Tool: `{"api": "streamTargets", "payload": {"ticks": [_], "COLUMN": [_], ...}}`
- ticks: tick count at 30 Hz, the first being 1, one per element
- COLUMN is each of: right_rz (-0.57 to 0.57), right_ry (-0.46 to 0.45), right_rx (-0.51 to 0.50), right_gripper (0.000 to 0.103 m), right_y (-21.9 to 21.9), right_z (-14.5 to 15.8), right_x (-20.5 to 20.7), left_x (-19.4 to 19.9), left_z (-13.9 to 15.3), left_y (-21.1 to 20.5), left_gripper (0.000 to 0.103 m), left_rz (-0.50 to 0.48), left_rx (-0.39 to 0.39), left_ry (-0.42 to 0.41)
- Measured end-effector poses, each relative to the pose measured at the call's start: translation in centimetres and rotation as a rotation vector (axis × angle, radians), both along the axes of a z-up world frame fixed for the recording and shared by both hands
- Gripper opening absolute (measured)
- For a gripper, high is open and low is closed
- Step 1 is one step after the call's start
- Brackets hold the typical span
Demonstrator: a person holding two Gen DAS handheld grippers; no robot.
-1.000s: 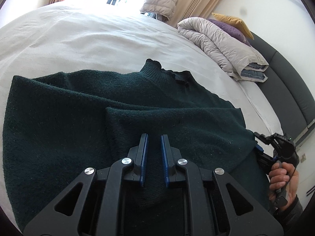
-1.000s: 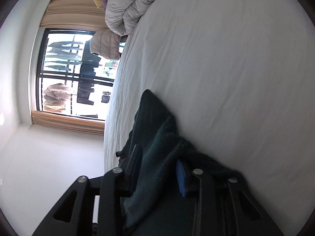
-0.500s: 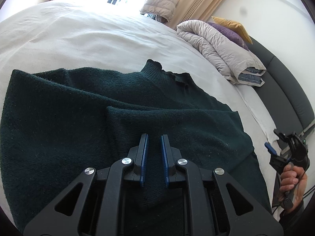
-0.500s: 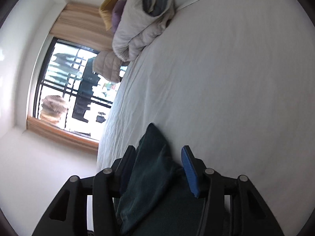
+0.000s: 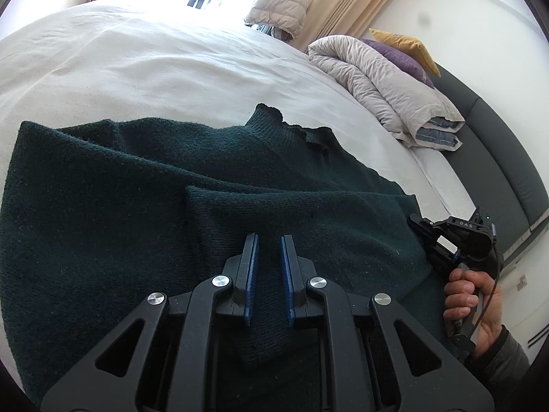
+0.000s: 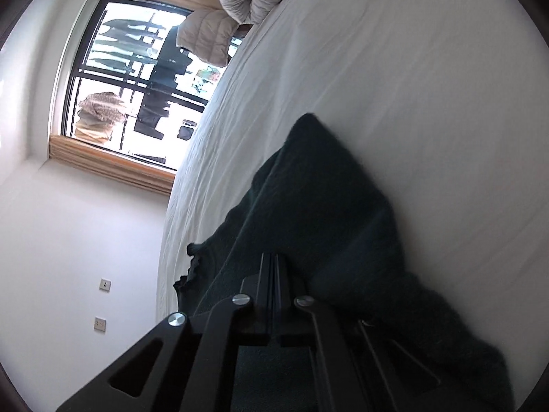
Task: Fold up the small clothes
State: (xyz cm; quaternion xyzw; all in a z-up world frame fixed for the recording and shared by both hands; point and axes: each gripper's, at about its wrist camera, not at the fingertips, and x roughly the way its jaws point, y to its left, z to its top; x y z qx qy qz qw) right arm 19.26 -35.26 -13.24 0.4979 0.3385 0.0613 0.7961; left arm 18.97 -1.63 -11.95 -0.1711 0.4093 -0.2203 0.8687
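Half a second ago the right gripper [image 6: 274, 257] stood parted off the sweater's [image 5: 137, 213] edge; now its fingers are pressed together at that side edge, whether pinching knit I cannot tell, while the left gripper [image 5: 267, 240] hovers over the folded sleeve, slightly parted and gripping nothing. Dark green, it lies flat on the white bed [image 5: 171, 68], collar toward the window [image 6: 137, 79]. Bare sheet surrounds it, duvet [image 5: 377, 75] well apart.
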Motion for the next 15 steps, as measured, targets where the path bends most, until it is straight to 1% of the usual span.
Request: {"api": "streamTargets", "payload": {"ticks": [1,3,4,5,6,7,8,9,10,11,13,15], "right_rz": [-0.017,-0.080,-0.107,-0.122,-0.129,-0.127,-0.109,-0.074,-0.024,0.028,0.100,0.145], "right_ry": [-0.007,0.024,0.036,0.047,0.051,0.038,0.010,-0.025,-0.059,-0.082,-0.103,-0.086], "right_rx": [-0.042,-0.149,-0.156,-0.126,-0.120,-0.154,-0.195,-0.205,-0.193,-0.184,-0.196,-0.202], "right_gripper": [0.000,0.000,0.000,0.000,0.000,0.008,0.021,0.027,0.034,0.036,0.041,0.042], "right_y": [-0.5,-1.3,-1.9,-2.4,-2.6,-2.2,-1.3,-0.2,1.1,2.4,5.0,6.4], "right_z": [0.4,1.1,1.1,1.0,1.3,2.1,3.2,4.1,4.9,5.4,6.2,5.6], "right_x": [-0.2,-0.8,-0.9,-1.2,-1.6,-1.9,-2.2,-2.2,-1.9,-1.3,-0.2,1.0], "left_x": [0.0,0.0,0.0,-0.1,-0.2,-0.4,-0.6,-0.7,-0.7,-0.8,-0.6,-0.4], "left_z": [0.0,0.0,0.1,0.3,0.5,0.7,0.8,0.9,1.0,1.0,0.9,0.6], "left_y": [0.0,-0.1,-0.3,-0.6,-1.1,-1.8,-2.6,-3.2,-3.6,-3.8,-3.4,-2.7], "left_gripper": [0.013,0.013,0.013,0.013,0.013,0.013,0.013,0.013,0.013,0.013,0.013,0.013], "left_rz": [0.000,0.002,0.004,0.008,0.012,0.016,0.021,0.024,0.026,0.027,0.024,0.022], "left_rx": [-0.001,0.004,0.017,0.044,0.086,0.138,0.195,0.238,0.269,0.283,0.258,0.205], "left_ry": [-0.001,-0.003,-0.005,-0.009,-0.019,-0.036,-0.053,-0.066,-0.074,-0.078,-0.074,-0.060]}}
